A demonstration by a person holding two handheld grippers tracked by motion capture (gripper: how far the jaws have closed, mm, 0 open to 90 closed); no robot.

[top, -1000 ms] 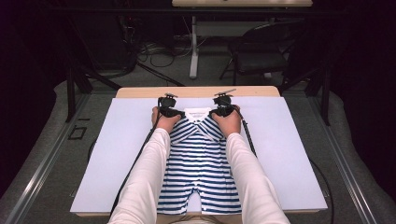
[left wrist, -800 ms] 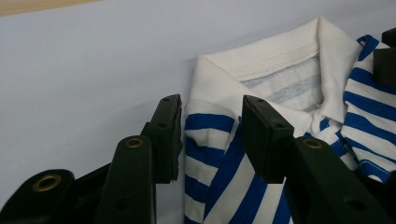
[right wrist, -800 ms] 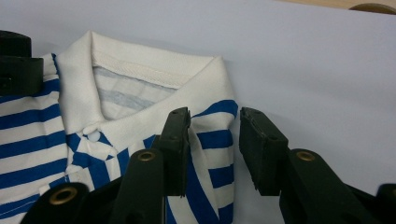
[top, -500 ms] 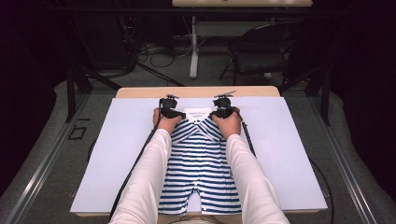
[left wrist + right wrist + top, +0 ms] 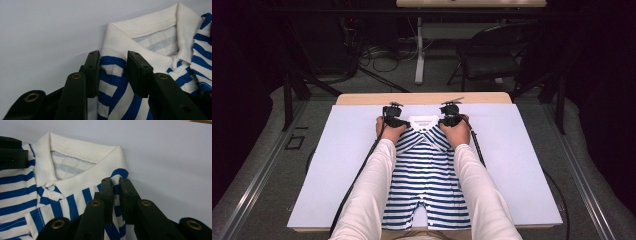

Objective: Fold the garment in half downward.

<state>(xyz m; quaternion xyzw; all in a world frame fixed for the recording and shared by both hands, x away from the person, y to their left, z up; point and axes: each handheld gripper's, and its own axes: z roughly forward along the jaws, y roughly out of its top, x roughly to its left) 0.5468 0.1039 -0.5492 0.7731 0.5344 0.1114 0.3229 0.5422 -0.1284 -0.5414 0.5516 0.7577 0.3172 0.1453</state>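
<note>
Striped romper [image 5: 427, 185] lies flat on the white table sheet [image 5: 522, 165], its white collar [image 5: 422, 121] toward the far edge. Left of the collar, the left gripper [image 5: 111, 67] has its jaws around a bunched fold of blue-and-white shoulder fabric, pinching it loosely. Right of the collar, the right gripper [image 5: 116, 185] has its jaws pressed nearly together on the other shoulder's edge. Both sleeves [image 5: 372, 195] of the person lie over the romper's sides.
</note>
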